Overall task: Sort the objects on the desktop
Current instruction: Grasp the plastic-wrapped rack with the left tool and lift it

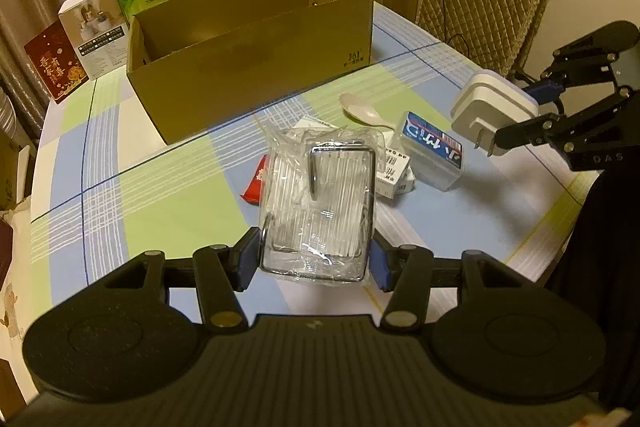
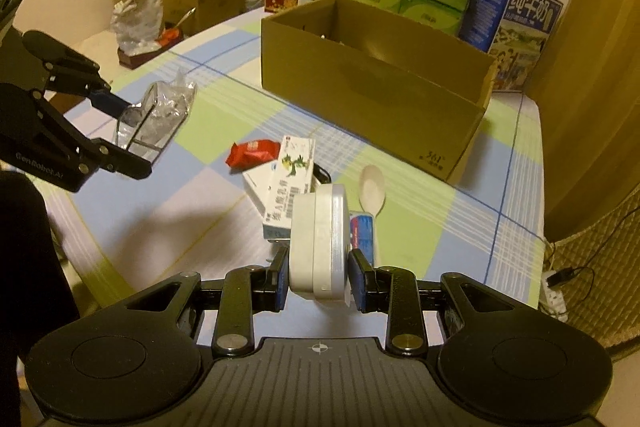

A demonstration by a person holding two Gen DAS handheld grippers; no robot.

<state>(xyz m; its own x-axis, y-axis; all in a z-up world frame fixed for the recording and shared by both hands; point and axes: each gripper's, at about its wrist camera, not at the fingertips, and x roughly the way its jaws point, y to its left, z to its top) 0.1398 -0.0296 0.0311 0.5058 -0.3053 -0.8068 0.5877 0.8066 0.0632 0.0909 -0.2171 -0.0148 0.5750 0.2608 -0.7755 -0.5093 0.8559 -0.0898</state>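
Left hand-held gripper (image 1: 314, 259) clamping wrapped wire rack (image 1: 320, 203) (lifted), cardboard box (image 1: 256, 43) beyond

Wire rack (image 1: 320, 211), wrapped in clear plastic, is up off the table; so is the white plug adapter (image 2: 320, 243), prongs pointing down. A white spoon (image 2: 372, 189), red packet (image 2: 252, 153) and medicine boxes (image 2: 286, 183) lie clustered before the open cardboard box (image 2: 372, 83).
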